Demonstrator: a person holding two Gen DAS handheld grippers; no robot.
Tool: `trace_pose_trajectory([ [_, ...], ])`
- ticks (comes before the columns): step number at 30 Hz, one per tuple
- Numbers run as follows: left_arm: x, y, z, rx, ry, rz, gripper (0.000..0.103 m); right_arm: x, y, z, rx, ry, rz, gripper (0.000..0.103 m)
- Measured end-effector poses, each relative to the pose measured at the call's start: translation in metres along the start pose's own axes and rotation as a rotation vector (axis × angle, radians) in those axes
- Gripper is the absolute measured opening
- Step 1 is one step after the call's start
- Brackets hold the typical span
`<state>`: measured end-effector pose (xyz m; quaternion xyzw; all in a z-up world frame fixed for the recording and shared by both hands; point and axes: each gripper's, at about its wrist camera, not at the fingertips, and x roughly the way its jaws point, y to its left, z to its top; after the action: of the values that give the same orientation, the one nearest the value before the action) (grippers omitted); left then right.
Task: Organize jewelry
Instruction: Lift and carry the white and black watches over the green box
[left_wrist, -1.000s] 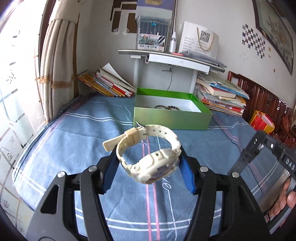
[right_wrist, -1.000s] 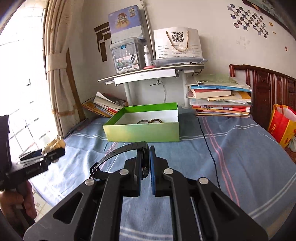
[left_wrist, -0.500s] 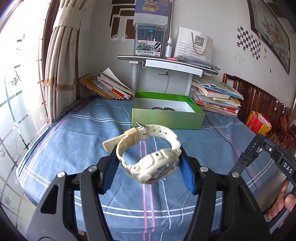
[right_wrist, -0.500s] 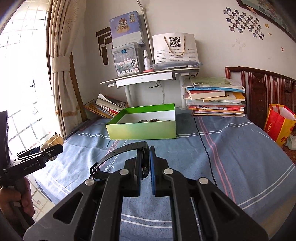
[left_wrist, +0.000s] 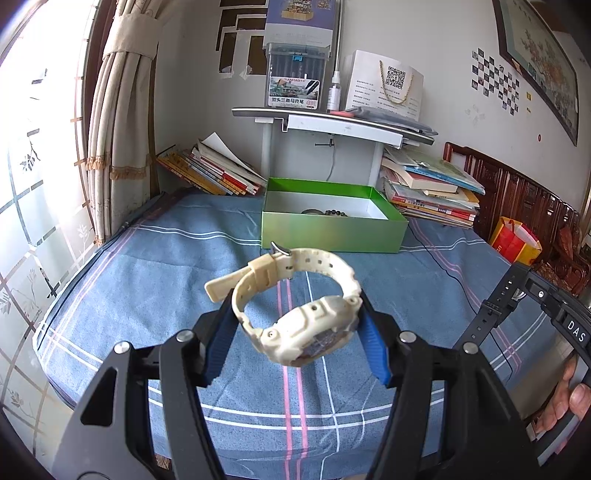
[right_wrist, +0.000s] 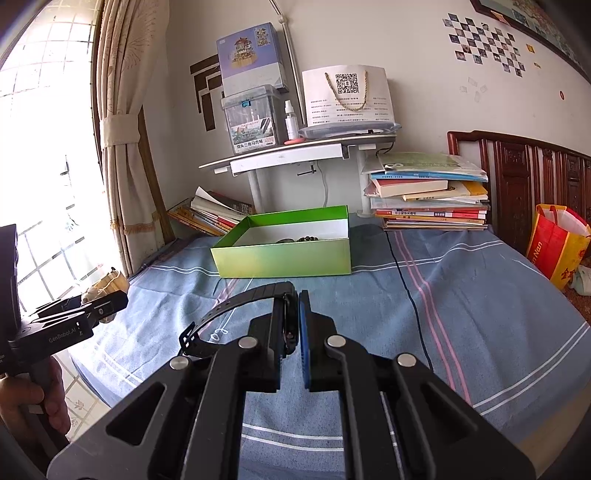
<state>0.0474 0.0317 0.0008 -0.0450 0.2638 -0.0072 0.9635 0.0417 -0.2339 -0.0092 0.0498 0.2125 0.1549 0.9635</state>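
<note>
My left gripper (left_wrist: 295, 301) holds a cream plastic watch (left_wrist: 295, 317) by its case between the blue pads, above the blue striped bed cover (left_wrist: 147, 280). The strap loops up toward the green box (left_wrist: 332, 230), which holds dark beads (left_wrist: 334, 212) and stands further back. My right gripper (right_wrist: 297, 301) is shut on a black watch (right_wrist: 236, 306), whose strap curls out to the left. In the left wrist view the right gripper (left_wrist: 532, 286) shows at the right edge with the black watch (left_wrist: 493, 314) hanging from it. The left gripper (right_wrist: 118, 297) shows at the left of the right wrist view.
Behind the green box (right_wrist: 284, 254) stand a small white desk (right_wrist: 295, 155), slanted books (right_wrist: 210, 214) and a tall book stack (right_wrist: 428, 199). A black cable (right_wrist: 406, 280) crosses the cover. A curtain (right_wrist: 122, 129), wooden headboard (right_wrist: 535, 177) and yellow bag (right_wrist: 554, 247) flank the bed.
Both views have drawn back a little from the green box, so more of the bed's near edge shows. Each watch stays gripped as before.
</note>
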Motion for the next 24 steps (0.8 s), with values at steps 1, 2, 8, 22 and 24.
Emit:
trace_pose_trajectory([
  [1, 0.001, 0.000, 0.000, 0.001, 0.002, 0.000, 0.061, 0.000, 0.000, 0.000, 0.001, -0.001, -0.001, 0.008],
  [2, 0.001, 0.000, 0.000, 0.001, 0.001, 0.000, 0.061, 0.001, 0.000, 0.000, 0.001, 0.000, -0.001, 0.008],
  [8, 0.013, -0.002, 0.000, 0.004, 0.022, -0.009, 0.061, 0.014, -0.005, -0.002, 0.009, 0.025, -0.001, 0.008],
  [22, 0.090, -0.011, 0.065, 0.018, 0.041, -0.026, 0.061, 0.096, -0.029, 0.052, 0.003, 0.038, 0.003, 0.008],
  [24, 0.109, -0.010, 0.083, 0.003, 0.045, -0.045, 0.061, 0.119, -0.034, 0.071, 0.008, 0.029, 0.008, 0.008],
])
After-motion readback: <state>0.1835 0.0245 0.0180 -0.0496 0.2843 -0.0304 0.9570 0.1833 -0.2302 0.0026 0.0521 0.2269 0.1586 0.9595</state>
